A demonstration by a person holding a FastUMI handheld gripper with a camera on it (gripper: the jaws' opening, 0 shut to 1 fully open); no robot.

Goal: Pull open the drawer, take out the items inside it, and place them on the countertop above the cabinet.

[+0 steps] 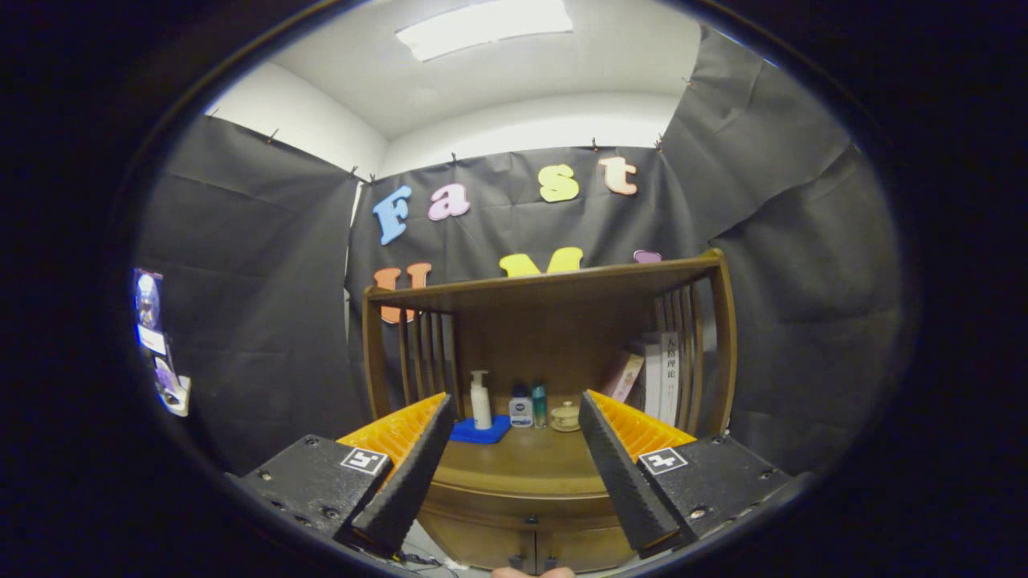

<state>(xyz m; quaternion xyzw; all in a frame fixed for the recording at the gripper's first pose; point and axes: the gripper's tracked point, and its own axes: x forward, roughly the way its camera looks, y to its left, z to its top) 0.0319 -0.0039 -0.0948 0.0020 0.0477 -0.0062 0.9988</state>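
Observation:
A brown wooden cabinet (514, 514) stands ahead, with its countertop (522, 457) lying between and beyond my fingers. Two small knobs (530, 520) sit on the front below the counter's rounded edge; that front looks closed. My gripper (514, 421) hovers open and wide apart above the counter's front, with nothing between its fingers. At the back of the counter stand a white pump bottle (480, 400) on a blue cloth (480, 432), a small white jar (520, 409), a teal bottle (540, 405) and a round lidded pot (565, 416).
A wooden shelf (554, 281) with slatted sides spans above the counter. Several books (654, 377) lean at the counter's right rear. Black cloth walls surround the cabinet. A fingertip (532, 572) peeks in below the cabinet front.

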